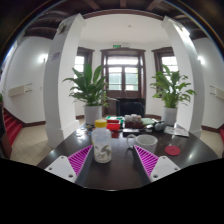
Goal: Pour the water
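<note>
A white plastic bottle [101, 143] with a yellow cap and a dark label stands upright on the dark round table [115, 172], just ahead of my left finger and a little inside it. My gripper [113, 160] is open, its magenta pads [80, 160] wide apart with only bare tabletop between them. A white mug [138, 141] stands beyond the right finger. Neither finger touches the bottle.
Further back on the table sit a red bowl [113, 126], a dark kettle-like vessel [133, 122] and a red coaster [172, 150] at the right. White pillars, two potted plants [92, 90] and a wooden door stand behind.
</note>
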Demonstrator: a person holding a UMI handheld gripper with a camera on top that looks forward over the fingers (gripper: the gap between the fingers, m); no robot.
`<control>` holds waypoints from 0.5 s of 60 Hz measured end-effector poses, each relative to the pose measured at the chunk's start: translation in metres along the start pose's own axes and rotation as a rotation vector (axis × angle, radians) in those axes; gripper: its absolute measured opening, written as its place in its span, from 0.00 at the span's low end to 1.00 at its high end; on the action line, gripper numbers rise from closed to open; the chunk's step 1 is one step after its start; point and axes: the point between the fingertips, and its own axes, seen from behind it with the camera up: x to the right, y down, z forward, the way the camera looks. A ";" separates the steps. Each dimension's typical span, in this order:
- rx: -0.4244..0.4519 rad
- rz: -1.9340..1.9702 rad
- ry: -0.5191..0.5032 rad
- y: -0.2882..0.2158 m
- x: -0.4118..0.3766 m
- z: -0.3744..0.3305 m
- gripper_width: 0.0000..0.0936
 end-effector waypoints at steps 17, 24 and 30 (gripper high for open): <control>-0.003 0.008 -0.054 0.000 -0.015 0.072 0.84; 0.001 0.024 -0.049 -0.002 -0.017 0.106 0.85; -0.010 0.019 -0.038 0.000 -0.018 0.129 0.85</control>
